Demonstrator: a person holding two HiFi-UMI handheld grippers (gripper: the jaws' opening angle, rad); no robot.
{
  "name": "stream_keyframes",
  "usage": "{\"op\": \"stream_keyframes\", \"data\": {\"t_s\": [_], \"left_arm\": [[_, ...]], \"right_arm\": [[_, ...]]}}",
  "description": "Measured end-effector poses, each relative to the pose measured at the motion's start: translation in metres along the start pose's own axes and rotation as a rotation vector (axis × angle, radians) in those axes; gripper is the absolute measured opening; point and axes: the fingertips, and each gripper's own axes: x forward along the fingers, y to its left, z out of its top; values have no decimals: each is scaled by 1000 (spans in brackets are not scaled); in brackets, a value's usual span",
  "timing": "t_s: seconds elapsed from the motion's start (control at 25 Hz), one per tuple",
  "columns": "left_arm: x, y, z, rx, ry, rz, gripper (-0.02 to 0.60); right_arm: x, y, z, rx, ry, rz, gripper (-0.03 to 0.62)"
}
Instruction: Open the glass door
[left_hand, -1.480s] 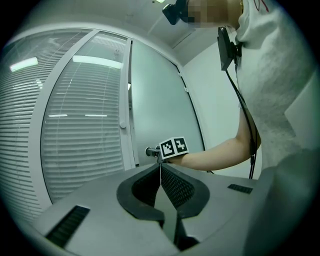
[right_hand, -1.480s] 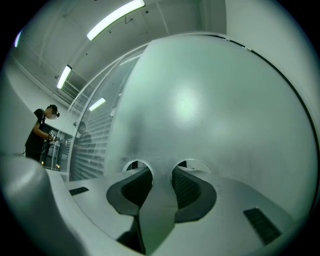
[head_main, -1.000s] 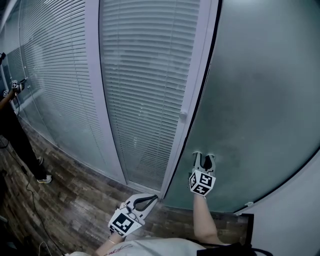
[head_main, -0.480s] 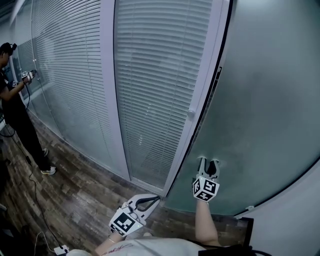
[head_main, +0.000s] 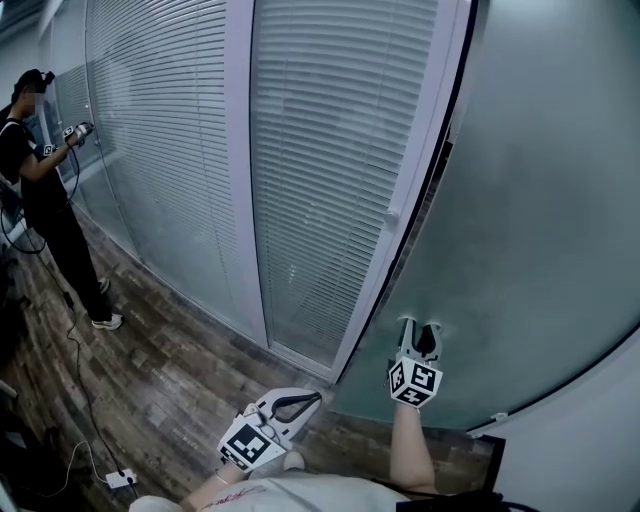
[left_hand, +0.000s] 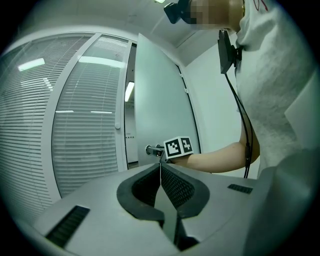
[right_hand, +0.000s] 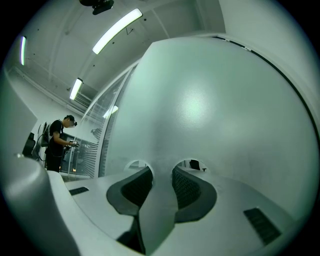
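Observation:
The frosted glass door (head_main: 540, 220) stands slightly ajar, with a dark gap (head_main: 428, 205) between it and its pale frame (head_main: 400, 230). My right gripper (head_main: 418, 333) is held level against the door's lower part, its tips at the glass. In the right gripper view it (right_hand: 161, 167) is open, with only frosted glass (right_hand: 200, 100) ahead and between the jaws. My left gripper (head_main: 314, 397) hangs low beside the foot of the frame. Its jaws (left_hand: 160, 164) are shut on nothing. The left gripper view shows the right gripper's marker cube (left_hand: 178, 146) at the door, with a short metal stub (left_hand: 152, 149) beside it.
Glass panels with slatted blinds (head_main: 330, 150) run to the left of the frame. Another person (head_main: 45, 200) stands at the far left on the wooden floor (head_main: 170, 380), with cables and a power strip (head_main: 120, 479) nearby. A white wall (head_main: 590, 430) closes the right side.
The gap between door and frame has widened as the door swung away. Both grippers have shifted slightly forward with it. The person at the far left has come further into view.

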Motion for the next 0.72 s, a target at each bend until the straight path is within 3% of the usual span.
{"op": "stream_keyframes", "data": {"t_s": [0.44,0.72], "left_arm": [[-36,-57,3,-43,1,40,18],[-61,-94,14,14,-10,47,18]], "right_arm": [[-47,12,5,14,-15,62,130],[-85,19,16,14,-24,101,130]]}}
